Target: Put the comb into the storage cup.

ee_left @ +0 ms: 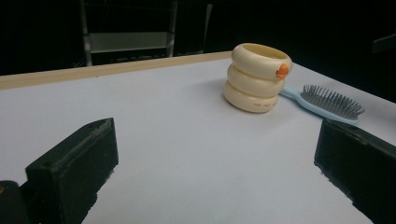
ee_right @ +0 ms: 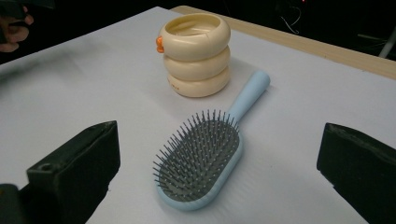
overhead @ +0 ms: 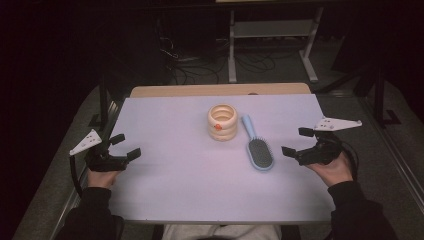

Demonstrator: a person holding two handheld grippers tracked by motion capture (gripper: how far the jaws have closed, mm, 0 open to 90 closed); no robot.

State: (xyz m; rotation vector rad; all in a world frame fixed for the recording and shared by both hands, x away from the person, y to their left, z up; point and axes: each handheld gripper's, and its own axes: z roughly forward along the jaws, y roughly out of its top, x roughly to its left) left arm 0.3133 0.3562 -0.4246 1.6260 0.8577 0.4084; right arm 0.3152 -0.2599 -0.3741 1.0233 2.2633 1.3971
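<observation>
**poster1:** Two tools, both with jaws spread wide and nothing between them. The right tool (overhead: pixel 299 142) sits at the right edge of the table (overhead: pixel 170 175), held low, pointing in at the hairbrush (overhead: pixel 259 151). The left tool (overhead: pixel 123 148) mirrors it on the far left side, well apart from everything.

**poster2:** Yeah, and look at the right gripper view. The hairbrush (ee_right: pixel 201 158) is dead centre between the jaws, bristles up, head toward the tool, light blue handle pointing away. My guess is that's the thing about to get grabbed, since the jaws are already wide enough to straddle the head.

**poster1:** Makes sense. The brush lies flat near the middle-right of the table, and its handle end comes just beside the cream holder (overhead: pixel 222 122), the one that looks like three stacked rings with a small orange bit on the side. Open at the top, so probably somewhere to stand the brush in?

**poster2:** Could be. From the left gripper view the cream holder (ee_left: pixel 258 78) stands upright, with the brush behind it on the right. Can't tell if the handle actually touches the holder, the angle's too shallow.

**poster1:** The left tool looks parked so it's out of the way, maybe ready to steady the holder. Bristles up means the flat back is on the table, so a side pinch on the head or handle seems easiest.
</observation>
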